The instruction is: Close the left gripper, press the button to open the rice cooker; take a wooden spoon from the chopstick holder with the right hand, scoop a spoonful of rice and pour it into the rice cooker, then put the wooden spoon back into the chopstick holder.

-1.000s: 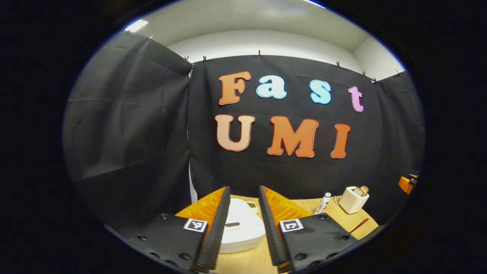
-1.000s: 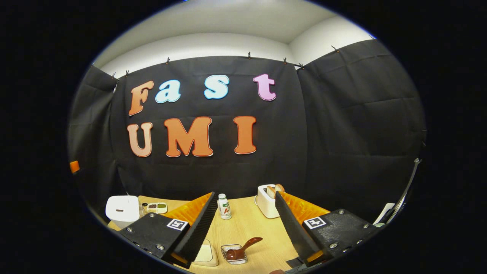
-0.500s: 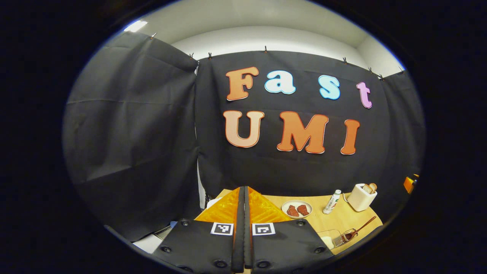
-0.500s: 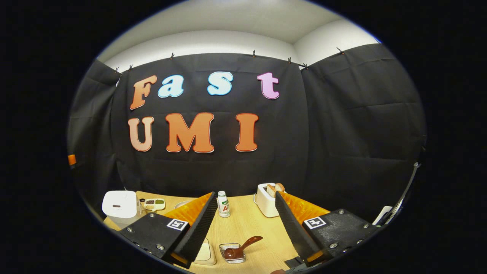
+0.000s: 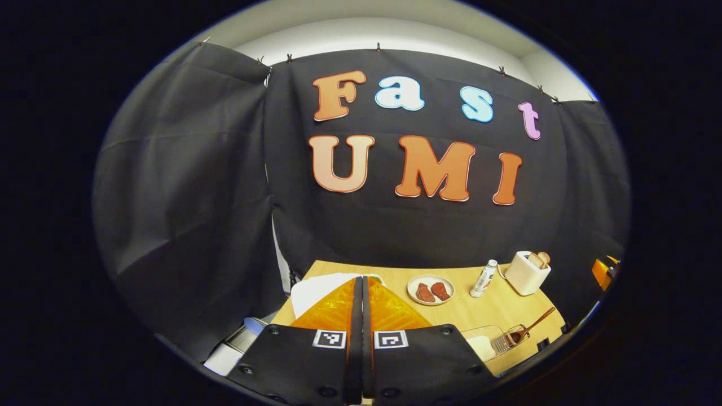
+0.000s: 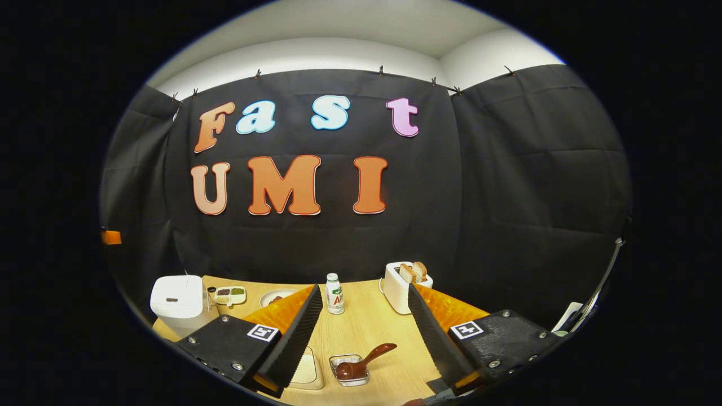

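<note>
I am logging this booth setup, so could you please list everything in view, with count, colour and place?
Table: one, light wood, under everything.
Rice cooker: one, white, lid down, far left of the table in the right gripper view.
Condiment dish: one, pale, beside the cooker.
Plate: one, white, two reddish pieces on it, mid table.
Bottle: one, white, centre back.
Toaster: one, cream, bread slices in it, right of the bottle.
Spoon: one, dark wood, in a wire holder at the front.
Left gripper: orange and black fingers, together.
Right gripper: same colours, fingers apart.
</note>
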Available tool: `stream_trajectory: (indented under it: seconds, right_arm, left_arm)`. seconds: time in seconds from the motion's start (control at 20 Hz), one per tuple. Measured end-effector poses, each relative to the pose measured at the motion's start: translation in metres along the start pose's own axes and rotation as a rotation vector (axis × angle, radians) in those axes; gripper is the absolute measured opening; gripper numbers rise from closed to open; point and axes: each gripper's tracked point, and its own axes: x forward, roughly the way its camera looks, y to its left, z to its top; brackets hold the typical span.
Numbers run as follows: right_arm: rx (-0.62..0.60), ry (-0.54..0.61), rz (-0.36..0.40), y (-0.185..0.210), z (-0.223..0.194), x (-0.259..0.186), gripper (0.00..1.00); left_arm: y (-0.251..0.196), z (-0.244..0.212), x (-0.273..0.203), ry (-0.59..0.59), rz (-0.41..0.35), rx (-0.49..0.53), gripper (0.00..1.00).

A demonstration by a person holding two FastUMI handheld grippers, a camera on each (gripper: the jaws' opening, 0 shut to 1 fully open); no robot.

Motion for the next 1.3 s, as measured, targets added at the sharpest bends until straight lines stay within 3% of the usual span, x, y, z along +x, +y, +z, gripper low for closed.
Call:
stream_trajectory:
  seconds: [0.7,0.85,0.9,1.3]
  right_arm:
    - [-0.047,0.086,-0.046,0.002,-0.029,0.012,0.95]
    - [-0.04,0.102,-0.049,0.003,-0.032,0.016,0.99]
    - [-0.04,0.105,-0.05,0.004,-0.033,0.017,0.95]
    - [-0.055,0.112,-0.048,0.009,-0.033,0.023,0.95]
  left_arm:
    - [-0.001,-0.083,0.117,0.34,-0.148,-0.044,0.05]
    - [0.004,-0.106,0.131,0.399,-0.146,-0.047,0.05]
    - [0.006,-0.111,0.134,0.416,-0.147,-0.045,0.04]
    - [0.008,-0.164,0.148,0.527,-0.151,-0.063,0.05]
